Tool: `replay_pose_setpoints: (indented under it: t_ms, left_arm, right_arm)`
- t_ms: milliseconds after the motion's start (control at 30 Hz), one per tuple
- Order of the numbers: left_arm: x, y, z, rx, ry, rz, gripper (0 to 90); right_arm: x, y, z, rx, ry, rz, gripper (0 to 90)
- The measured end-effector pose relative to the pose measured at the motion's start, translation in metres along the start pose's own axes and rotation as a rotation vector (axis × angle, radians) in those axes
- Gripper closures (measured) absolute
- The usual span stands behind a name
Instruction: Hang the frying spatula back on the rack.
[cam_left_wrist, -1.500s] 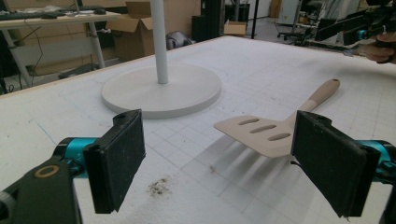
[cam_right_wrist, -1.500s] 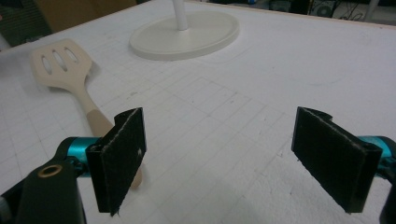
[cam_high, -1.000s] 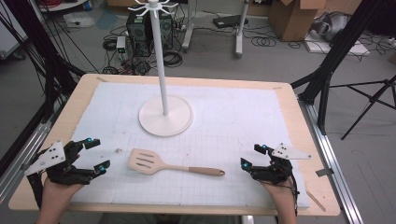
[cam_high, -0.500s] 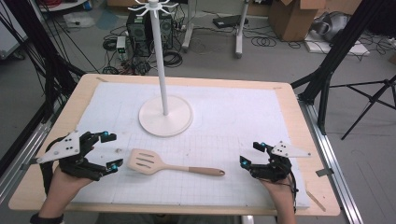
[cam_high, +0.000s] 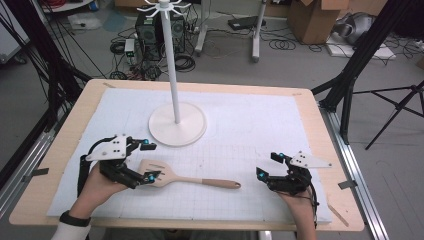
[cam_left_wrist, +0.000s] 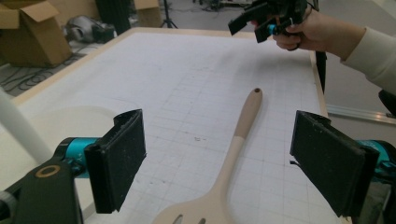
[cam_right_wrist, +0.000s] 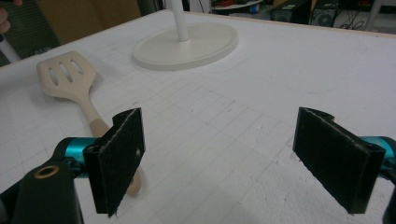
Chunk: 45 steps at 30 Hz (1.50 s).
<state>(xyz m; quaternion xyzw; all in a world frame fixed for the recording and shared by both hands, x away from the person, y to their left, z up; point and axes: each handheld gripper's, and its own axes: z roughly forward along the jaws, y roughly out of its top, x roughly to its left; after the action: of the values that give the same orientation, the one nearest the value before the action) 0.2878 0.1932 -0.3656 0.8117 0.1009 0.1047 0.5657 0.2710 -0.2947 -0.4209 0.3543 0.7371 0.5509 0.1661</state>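
1. Spatula (cam_high: 185, 177) lies mid-mat, open mat at 12 o'clock up to the stand base (cam_high: 177, 124).
2. Left gripper (cam_high: 146, 161), jaws wide, has slid in over the blade.
3. Right gripper (cam_high: 267, 165) stays wide at 3 o'clock.

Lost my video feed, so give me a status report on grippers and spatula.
Left gripper open, fingers either side of the spatula head. Right gripper open, off the handle end. Spatula flat on the mat, ungrasped. Nothing in the way.

Bright even indoor light, soft faint shadows, slightly blurry, low-resolution pictures
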Motion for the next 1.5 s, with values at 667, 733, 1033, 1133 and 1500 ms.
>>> replay_pose_setpoints:
  t_ms: [667,733,1033,1133,1500]
  left_arm:
    - [-0.010,0.006,0.085,0.298,-0.143,0.114,23.9]
    - [-0.010,0.006,0.088,0.310,-0.148,0.118,24.2]
    - [-0.012,0.000,0.115,0.453,-0.188,0.109,30.0]
    - [-0.011,-0.001,0.121,0.489,-0.194,0.097,32.3]
    - [-0.006,-0.004,0.127,0.571,-0.182,0.083,47.2]
  right_arm:
    - [-0.003,-0.001,-0.004,-0.021,-0.003,0.002,15.6]
    - [-0.003,-0.001,-0.005,-0.020,-0.003,0.004,15.6]
    - [-0.004,-0.001,-0.006,-0.019,-0.003,0.012,15.6]
    - [-0.004,-0.001,-0.005,-0.020,-0.002,0.015,15.7]
    - [-0.007,-0.002,-0.007,-0.028,0.001,0.021,15.8]
